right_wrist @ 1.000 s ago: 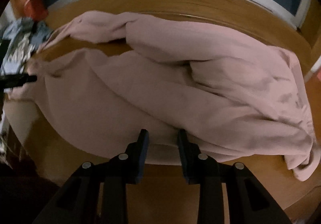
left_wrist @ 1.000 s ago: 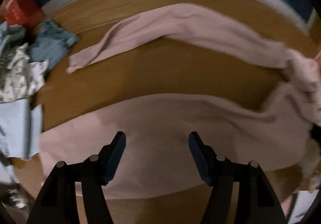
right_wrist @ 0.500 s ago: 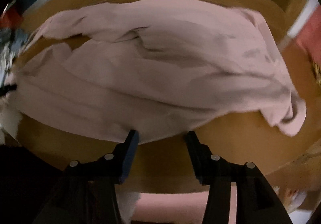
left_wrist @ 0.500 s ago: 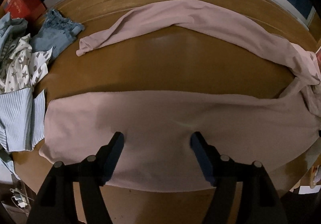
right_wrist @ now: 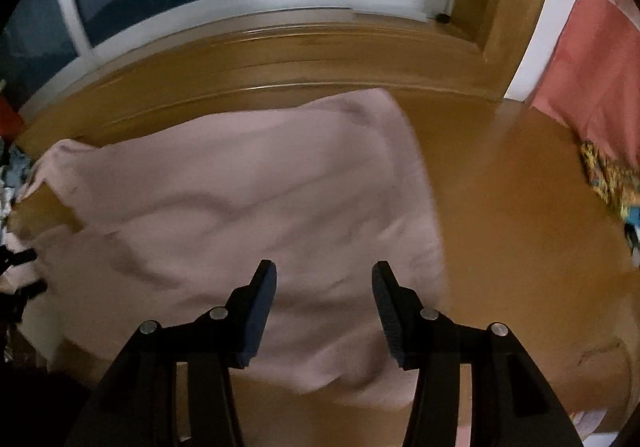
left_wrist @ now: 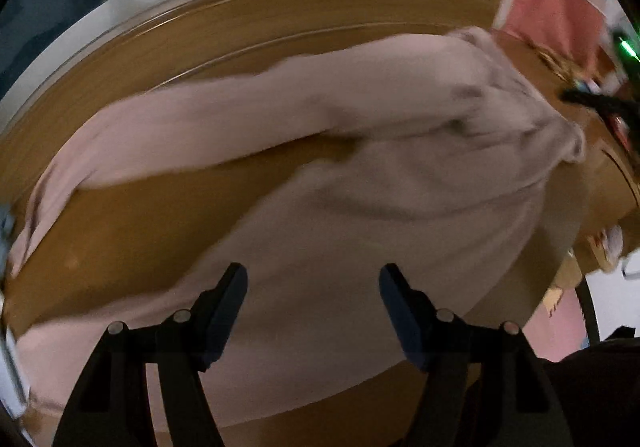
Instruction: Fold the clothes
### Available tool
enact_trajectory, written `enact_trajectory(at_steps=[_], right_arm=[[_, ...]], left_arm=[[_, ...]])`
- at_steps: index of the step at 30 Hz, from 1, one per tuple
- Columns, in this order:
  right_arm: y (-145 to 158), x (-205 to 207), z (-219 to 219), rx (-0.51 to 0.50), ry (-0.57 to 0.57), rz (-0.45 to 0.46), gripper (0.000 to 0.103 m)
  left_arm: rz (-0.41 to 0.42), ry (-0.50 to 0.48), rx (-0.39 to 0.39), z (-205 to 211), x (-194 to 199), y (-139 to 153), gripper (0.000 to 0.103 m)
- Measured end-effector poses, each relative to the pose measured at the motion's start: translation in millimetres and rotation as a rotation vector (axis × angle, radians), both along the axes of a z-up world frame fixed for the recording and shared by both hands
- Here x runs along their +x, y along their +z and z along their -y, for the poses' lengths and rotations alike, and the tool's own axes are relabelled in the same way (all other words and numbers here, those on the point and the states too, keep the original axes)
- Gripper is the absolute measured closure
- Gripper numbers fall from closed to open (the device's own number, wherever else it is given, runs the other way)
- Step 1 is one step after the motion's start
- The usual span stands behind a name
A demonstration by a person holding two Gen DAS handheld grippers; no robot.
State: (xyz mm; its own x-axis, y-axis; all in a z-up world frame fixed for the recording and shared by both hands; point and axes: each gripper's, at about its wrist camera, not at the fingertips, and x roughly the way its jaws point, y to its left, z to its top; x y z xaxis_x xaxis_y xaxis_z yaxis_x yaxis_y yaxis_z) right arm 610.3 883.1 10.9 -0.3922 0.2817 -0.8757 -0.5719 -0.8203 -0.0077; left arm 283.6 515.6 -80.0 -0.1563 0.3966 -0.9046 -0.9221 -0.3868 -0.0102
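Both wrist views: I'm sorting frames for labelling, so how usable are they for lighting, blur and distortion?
Left wrist view: dim, motion-smeared pink garment and table; only the open left gripper is sharp. Right wrist view: equally dim, garment edges streaked, window frame bowed by fisheye, open right gripper crisp.

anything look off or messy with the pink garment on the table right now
The pink garment is not flat: one long section arcs away from the main body across the wooden table, leaving bare wood between, and the far end is bunched and wrinkled. No spill or damage shows.
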Motion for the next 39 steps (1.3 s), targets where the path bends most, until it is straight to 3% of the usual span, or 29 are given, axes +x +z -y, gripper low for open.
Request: enact_trajectory(at_steps=[5, 10, 12, 14, 17, 21, 22, 24, 27, 31, 33, 35, 37, 39], right_arm=[[-25, -11, -60, -0.042, 0.067, 0.035, 0.054], [-47, -18, -89, -0.093, 0.18, 0.049, 0.054], [-47, -17, -91, -0.107, 0.23, 0.043, 0.074], [-36, -15, -84, -0.107, 0.291, 0.011, 0.087], [-4, -10, -83, -0.096, 0.339, -0.09, 0.092], [49, -24, -128, -0.1, 0.244, -0.277, 0.093], [55, -35, -139, -0.081, 0.221, -0.292, 0.093], [49, -60, -156, -0.044, 0.169, -0.281, 0.102], [29, -96, -179, -0.016, 0.099, -0.242, 0.102], [1, -102, -192, -0.18, 0.112, -0.206, 0.101], [2, -84, -188, -0.269, 0.165, -0.23, 0.096], [7, -54, -173, -0.336, 0.235, -0.239, 0.076], [3, -22, -148, -0.338, 0.318, -0.165, 0.065], [-3, 11, -120, -0.326, 0.404, -0.073, 0.065]], left_arm=[[0.025, -0.02, -0.023, -70, 57, -11, 0.036], [0.04, 0.067, -0.06, -106, 85, -25, 0.036], [0.027, 0.114, -0.074, -113, 89, -28, 0.036], [0.007, 0.156, -0.086, -118, 92, -29, 0.036], [0.017, 0.186, -0.108, -120, 90, -30, 0.034], [0.034, 0.205, -0.139, -120, 85, -30, 0.033], [0.037, 0.204, -0.15, -121, 85, -30, 0.033], [0.05, 0.212, -0.163, -122, 83, -30, 0.033], [0.058, 0.239, -0.172, -124, 81, -30, 0.031], [0.063, 0.26, -0.178, -126, 79, -29, 0.031], [0.054, 0.26, -0.183, -129, 78, -28, 0.032], [0.042, 0.255, -0.186, -131, 79, -27, 0.033], [0.032, 0.242, -0.182, -135, 80, -24, 0.034], [0.033, 0.23, -0.168, -138, 81, -21, 0.034]])
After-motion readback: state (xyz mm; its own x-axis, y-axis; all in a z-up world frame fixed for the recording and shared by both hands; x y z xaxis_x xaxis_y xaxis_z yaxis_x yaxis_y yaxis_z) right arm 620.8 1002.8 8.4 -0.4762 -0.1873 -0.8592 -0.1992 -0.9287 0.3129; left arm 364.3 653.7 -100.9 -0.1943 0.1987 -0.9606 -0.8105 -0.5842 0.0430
